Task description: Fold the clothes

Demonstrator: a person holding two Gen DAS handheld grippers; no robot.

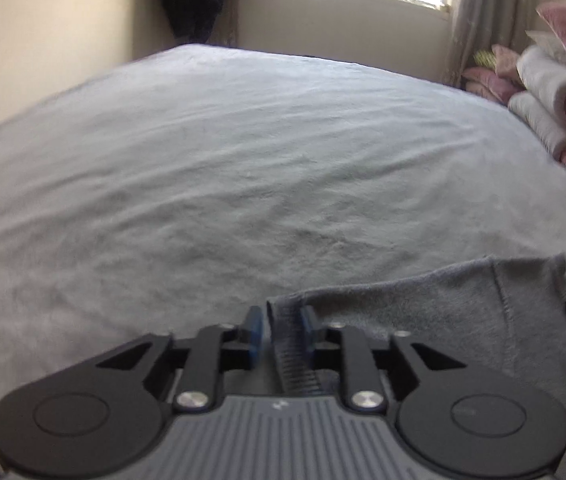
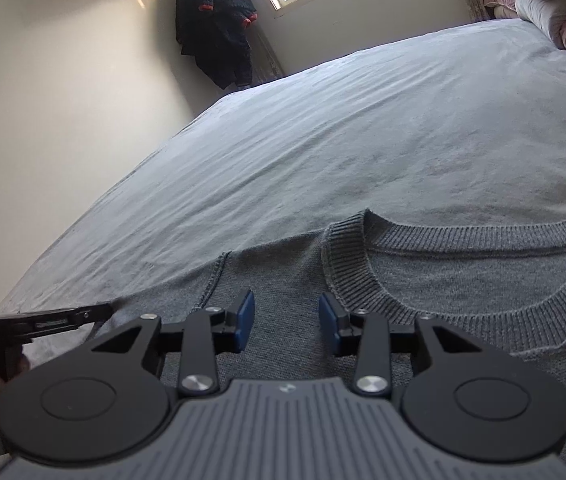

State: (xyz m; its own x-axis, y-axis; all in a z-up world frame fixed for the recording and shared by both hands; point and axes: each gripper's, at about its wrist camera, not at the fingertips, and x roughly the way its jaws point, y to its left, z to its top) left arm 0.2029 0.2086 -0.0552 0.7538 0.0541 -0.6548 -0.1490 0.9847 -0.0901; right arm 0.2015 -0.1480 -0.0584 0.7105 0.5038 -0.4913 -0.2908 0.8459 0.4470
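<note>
- Left wrist view: the left gripper (image 1: pixel 281 334) has its blue pads (image 1: pixel 253 334) drawn narrow on a ribbed edge of the grey knit sweater (image 1: pixel 443 308), which stands pinched between them.
- The rest of the sweater spreads to the right of this gripper, a stitched seam running down it; its far edge ends just ahead of the fingers.
- Ahead and to the left, the bed (image 1: pixel 223 160) lies open, a pale grey sheet with soft, shallow wrinkles.
- Far right, rolled white and pink bedding (image 1: pixel 555 92) is stacked by the bed's edge; the picture is slightly blurred.
- Right wrist view: the right gripper (image 2: pixel 287 322) hovers with jaws wide and nothing between them, over the sweater's shoulder.
- The ribbed round collar (image 2: pixel 455 280) curves just right of the fingers; the shoulder seam runs just left.
- The left gripper's black body enters low on the left at the sweater's edge.
- Beyond the collar, wrinkled sheet stretches to the wall, where a dark garment (image 2: pixel 219 28) hangs.
</note>
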